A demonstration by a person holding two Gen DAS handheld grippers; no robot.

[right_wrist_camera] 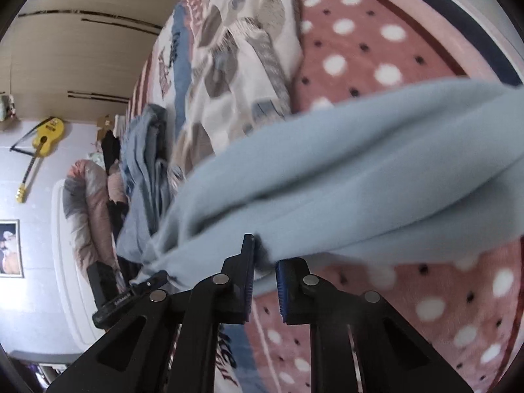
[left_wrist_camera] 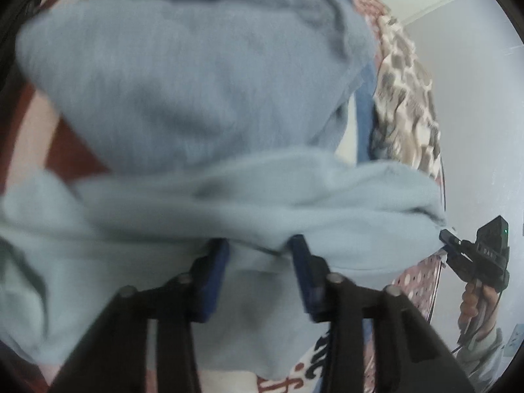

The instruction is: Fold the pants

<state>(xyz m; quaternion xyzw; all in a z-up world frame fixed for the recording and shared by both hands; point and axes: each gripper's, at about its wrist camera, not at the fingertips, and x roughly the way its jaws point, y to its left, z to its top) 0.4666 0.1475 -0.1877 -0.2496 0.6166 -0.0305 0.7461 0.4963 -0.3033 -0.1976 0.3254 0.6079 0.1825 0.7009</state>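
The soft, pale blue fleece pants fill most of the left wrist view, bunched and draped across a bed, with a thick fold running from nine o'clock to three o'clock just above the left gripper. That gripper's blue-padded black fingers stand partly apart with the fold's lower edge sagging between their tips; the blur leaves it unclear whether the pads press the cloth. At three to four o'clock in the same view the right gripper, held by a person's hand, meets the far corner of the fold. In the right wrist view the right gripper shows a narrow gap between its blue-faced fingers, and the pants' edge hangs into that gap, stretching away toward two o'clock; a firm pinch cannot be confirmed from the picture. Under the cloth lies a pink fleece blanket with white and dark dots, and at twelve o'clock a white quilt printed with grey and brown hexagons. A heap of blue denim clothing sits at nine o'clock, the left gripper at seven o'clock, and a yellow guitar hangs on the wall farther left.
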